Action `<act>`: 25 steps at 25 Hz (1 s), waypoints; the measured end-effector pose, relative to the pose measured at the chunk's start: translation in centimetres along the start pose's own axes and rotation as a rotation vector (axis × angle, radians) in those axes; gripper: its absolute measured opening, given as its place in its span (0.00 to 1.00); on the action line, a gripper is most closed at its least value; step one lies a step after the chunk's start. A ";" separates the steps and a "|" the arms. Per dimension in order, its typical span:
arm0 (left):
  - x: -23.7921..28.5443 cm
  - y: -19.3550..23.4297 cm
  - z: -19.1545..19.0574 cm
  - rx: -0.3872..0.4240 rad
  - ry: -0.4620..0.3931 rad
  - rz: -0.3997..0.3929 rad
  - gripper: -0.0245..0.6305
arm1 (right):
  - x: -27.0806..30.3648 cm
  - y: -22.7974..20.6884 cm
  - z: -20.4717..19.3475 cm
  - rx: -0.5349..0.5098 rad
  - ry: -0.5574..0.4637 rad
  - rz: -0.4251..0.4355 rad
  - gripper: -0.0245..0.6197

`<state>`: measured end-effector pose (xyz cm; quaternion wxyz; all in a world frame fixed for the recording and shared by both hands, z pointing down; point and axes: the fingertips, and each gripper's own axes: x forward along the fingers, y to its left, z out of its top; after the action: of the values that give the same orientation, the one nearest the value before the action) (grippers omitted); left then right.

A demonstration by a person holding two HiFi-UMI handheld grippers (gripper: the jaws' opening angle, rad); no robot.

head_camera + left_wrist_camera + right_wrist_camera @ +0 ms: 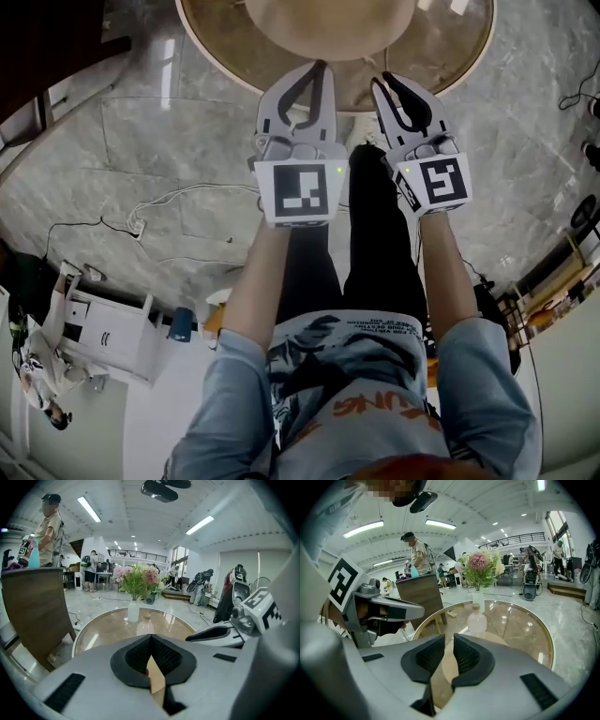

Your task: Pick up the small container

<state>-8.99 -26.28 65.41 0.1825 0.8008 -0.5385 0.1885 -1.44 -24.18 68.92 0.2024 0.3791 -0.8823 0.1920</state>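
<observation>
Roughly mid-table stands the small container (477, 620), a pale translucent bottle with a tan cap, upright on the round glass table (520, 627). The vase of flowers (477, 595) sits just behind it, near but apart as far as we can tell.

Right gripper (449, 639) is lined up almost on the bottle, well short of it. Its jaws are only a narrow slit apart with nothing between them, too tight for that body, we judge. Left gripper (151, 639) is closed tip to tip and empty, held alongside.

How we'd do the reach:
- Spread the right jaws wide before moving in — not at the last moment.
- Come in low and level, so the pads meet the body below the cap.
- Stop short of the vase; a long push would likely knock it.
- Close gently, since the glass looks slick and the light bottle may skid — then lift straight up.
</observation>
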 end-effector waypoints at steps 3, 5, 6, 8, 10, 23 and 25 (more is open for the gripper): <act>0.6 0.4 -1.6 -0.014 0.008 0.016 0.07 | 2.0 -1.3 -1.3 0.008 -0.018 -0.010 0.13; 1.1 1.0 -2.4 -0.025 0.014 0.025 0.07 | 3.8 -2.3 -1.6 0.011 -0.028 -0.019 0.13; 1.4 1.4 -2.7 -0.032 0.018 0.027 0.07 | 4.9 -2.8 -1.5 0.010 -0.031 -0.022 0.13; 1.9 2.2 -3.1 -0.053 0.023 0.034 0.07 | 6.9 -3.8 -0.9 0.002 -0.041 -0.025 0.16; 2.2 2.8 -3.1 -0.077 0.023 0.049 0.07 | 8.8 -4.2 -0.1 -0.022 -0.049 -0.015 0.19; 2.8 2.6 -2.8 -0.150 0.032 0.084 0.07 | 13.9 -8.7 3.9 -0.116 -0.117 -0.084 0.30; 2.9 2.4 -2.9 -0.163 0.026 0.079 0.07 | 14.4 -8.9 4.3 -0.125 -0.125 -0.099 0.31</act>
<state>-10.50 -28.01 69.55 0.2465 0.7589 -0.5806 0.1617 -4.75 -40.54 74.18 0.1796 0.4201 -0.8836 0.1025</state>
